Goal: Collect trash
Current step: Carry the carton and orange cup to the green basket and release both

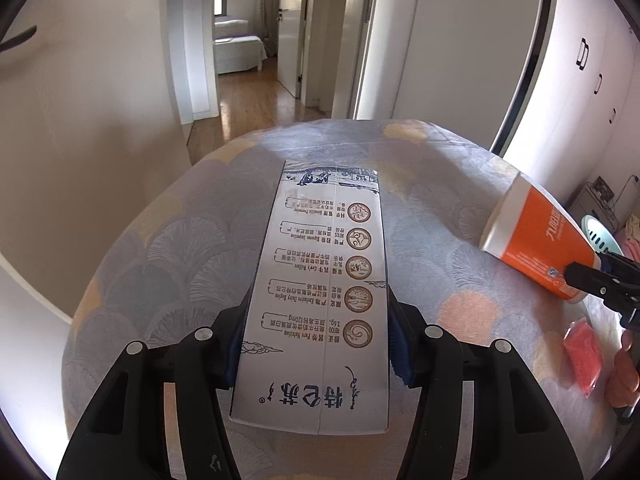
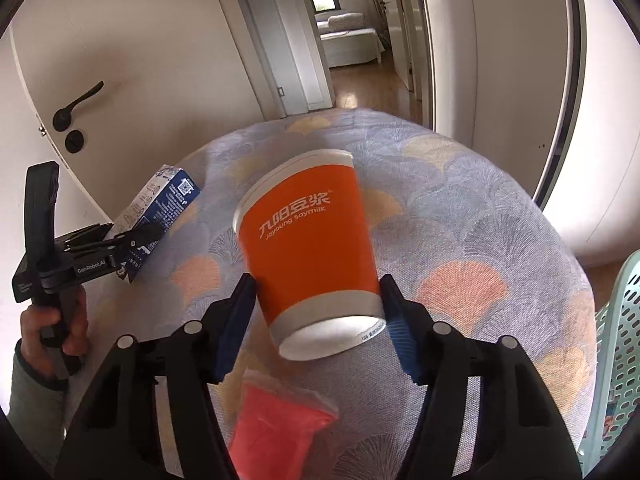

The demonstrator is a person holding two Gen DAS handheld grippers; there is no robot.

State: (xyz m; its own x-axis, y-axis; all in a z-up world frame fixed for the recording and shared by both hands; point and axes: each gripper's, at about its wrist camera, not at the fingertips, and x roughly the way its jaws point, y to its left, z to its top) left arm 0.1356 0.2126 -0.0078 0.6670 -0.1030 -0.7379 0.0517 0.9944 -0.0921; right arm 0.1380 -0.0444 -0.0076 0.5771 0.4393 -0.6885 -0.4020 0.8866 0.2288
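Left wrist view shows the left gripper (image 1: 316, 344) clamping the carton (image 1: 320, 292) above the bed (image 1: 180, 240); the right gripper (image 2: 318, 320) seemingly pinches the cup (image 2: 308, 240) near its base, so it could slip.

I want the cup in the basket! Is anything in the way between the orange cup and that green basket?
Nothing visible blocks it. The right gripper holds the orange cup above the table; the green basket sits at the right, with open space between.
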